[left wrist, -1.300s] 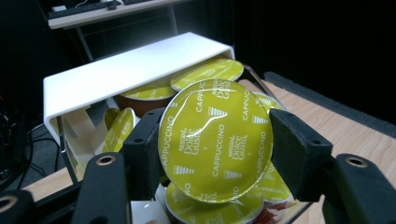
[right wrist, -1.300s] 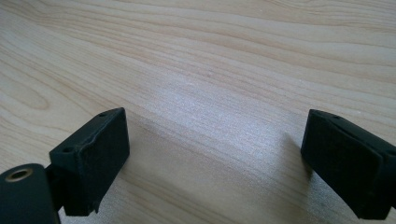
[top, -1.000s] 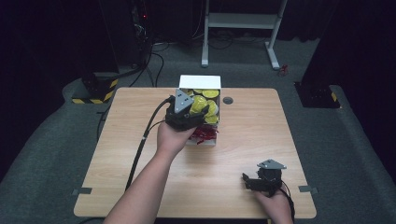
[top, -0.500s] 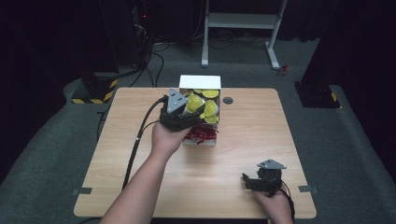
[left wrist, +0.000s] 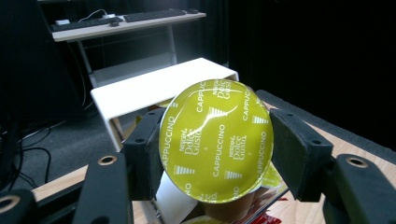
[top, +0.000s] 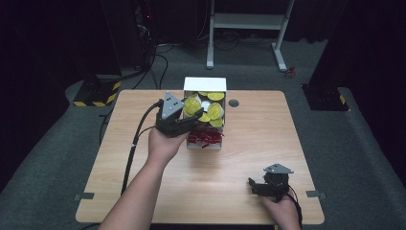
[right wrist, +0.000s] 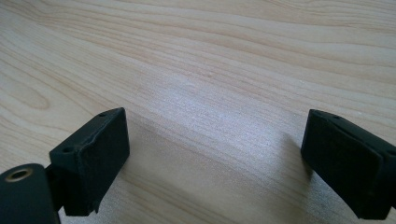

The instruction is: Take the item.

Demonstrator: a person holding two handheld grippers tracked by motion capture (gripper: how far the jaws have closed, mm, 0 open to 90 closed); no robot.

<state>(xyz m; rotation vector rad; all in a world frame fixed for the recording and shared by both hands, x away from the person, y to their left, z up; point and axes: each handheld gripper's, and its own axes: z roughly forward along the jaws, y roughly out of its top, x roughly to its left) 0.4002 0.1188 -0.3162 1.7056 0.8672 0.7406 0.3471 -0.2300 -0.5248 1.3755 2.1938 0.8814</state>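
A coffee capsule (left wrist: 215, 140) with a yellow-green "Cappuccino" lid sits tilted between the two black jaws of my left gripper (left wrist: 215, 154), which is shut on it. In the high view the left gripper (top: 190, 116) holds this capsule (top: 191, 106) just above the left edge of a white open box (top: 205, 84). The box holds several more yellow-green capsules (top: 214, 111) and has red packaging (top: 205, 139) at its near end. My right gripper (top: 252, 185) rests low at the table's front right, open, with bare wood between its jaws (right wrist: 215, 163).
The wooden table (top: 249, 143) has a small dark round grommet (top: 233, 102) right of the box. The box's white lid (left wrist: 159, 88) stands open behind the capsule. A black cable (top: 136, 139) trails from the left gripper over the table's left side.
My left gripper has drawn left and slightly toward the person, carrying the capsule from over the box's middle to its left edge. The right gripper has stayed put.
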